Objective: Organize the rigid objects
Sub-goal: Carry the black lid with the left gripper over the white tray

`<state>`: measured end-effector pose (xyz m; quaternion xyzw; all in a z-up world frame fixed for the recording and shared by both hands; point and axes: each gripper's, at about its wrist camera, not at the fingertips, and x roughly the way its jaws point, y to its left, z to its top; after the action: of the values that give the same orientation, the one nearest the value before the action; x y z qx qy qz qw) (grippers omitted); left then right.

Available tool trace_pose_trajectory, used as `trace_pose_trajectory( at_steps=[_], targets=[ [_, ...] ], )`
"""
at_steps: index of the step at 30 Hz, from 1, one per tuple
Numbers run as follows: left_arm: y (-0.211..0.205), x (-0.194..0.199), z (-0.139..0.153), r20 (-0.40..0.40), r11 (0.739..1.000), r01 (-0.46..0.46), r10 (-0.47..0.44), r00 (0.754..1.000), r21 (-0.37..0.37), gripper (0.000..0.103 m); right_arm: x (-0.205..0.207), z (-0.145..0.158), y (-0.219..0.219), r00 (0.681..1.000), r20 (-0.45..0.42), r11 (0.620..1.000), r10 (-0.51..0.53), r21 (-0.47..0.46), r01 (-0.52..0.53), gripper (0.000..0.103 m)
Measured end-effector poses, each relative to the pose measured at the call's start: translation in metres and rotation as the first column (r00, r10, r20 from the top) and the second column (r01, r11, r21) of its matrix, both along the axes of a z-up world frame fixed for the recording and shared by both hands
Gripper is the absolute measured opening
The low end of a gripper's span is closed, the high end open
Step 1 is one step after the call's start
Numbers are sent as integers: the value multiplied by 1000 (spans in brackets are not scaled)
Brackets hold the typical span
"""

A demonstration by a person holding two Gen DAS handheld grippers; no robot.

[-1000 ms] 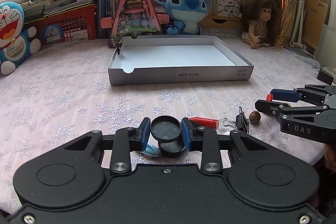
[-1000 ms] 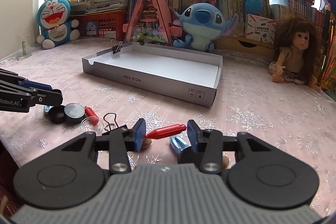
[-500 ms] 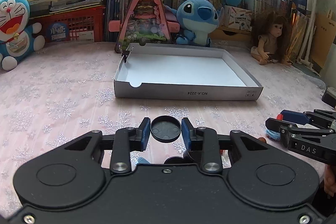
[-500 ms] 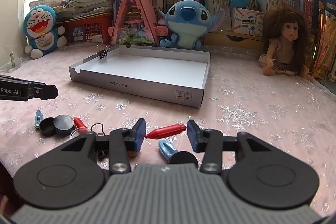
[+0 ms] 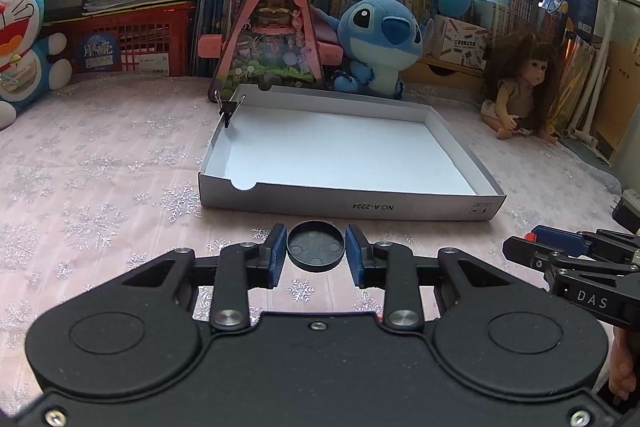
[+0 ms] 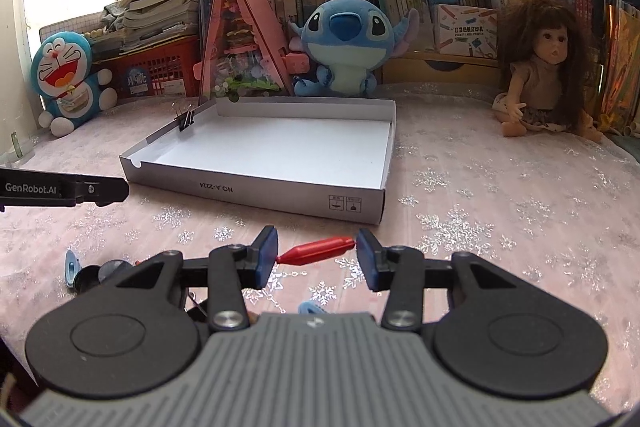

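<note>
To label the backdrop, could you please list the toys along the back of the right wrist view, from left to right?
Doraemon plush → pink triangular toy house → Stitch plush → doll.

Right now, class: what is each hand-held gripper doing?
Left hand-held gripper: shut on the black round lid.
Right hand-held gripper: shut on the red plastic piece.

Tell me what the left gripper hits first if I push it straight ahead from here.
Most likely the near wall of the white cardboard tray, straight ahead of the left gripper, which holds the black round lid. It may clear the rim; height is unclear.
</note>
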<state>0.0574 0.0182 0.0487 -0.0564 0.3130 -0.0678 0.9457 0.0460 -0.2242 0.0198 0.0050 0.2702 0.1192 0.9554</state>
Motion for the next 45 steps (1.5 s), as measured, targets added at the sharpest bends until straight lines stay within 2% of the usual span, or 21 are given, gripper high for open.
trace_pose_trajectory(
  at_steps=[6, 14, 18, 22, 28, 33, 39, 45],
  targets=[
    [-6, 26, 2, -14, 1000, -2, 1, 1000, -31, 30, 21, 8, 0, 1000, -1, 999, 1, 37, -1, 49],
    [-12, 73, 7, -49, 999, -18, 16, 999, -27, 30, 65, 20, -2, 997, -68, 990, 21, 139, -12, 49],
    [-14, 101, 7, -77, 999, -30, 28, 997, -22, 30, 91, 23, -2, 990, -132, 982, 42, 189, -16, 49],
    [-20, 128, 6, -101, 1000, -20, 19, 995, -2, 30, 125, 18, -3, 965, -256, 970, 51, 241, 13, 50],
    [-30, 149, -3, -130, 999, -7, 14, 991, 51, 30, 149, 13, -2, 950, -312, 972, 29, 230, 46, 50],
    [-31, 162, -14, -171, 999, -21, 28, 985, 48, 30, 163, 4, 1, 936, -351, 978, -3, 193, 75, 50],
    [-31, 176, -15, -159, 998, -30, 40, 987, 64, 30, 181, -1, 4, 923, -383, 975, -36, 188, 116, 50],
    [-31, 187, -18, -169, 997, -34, 45, 985, 66, 30, 193, -4, 15, 924, -378, 982, -62, 144, 125, 49]
  ],
)
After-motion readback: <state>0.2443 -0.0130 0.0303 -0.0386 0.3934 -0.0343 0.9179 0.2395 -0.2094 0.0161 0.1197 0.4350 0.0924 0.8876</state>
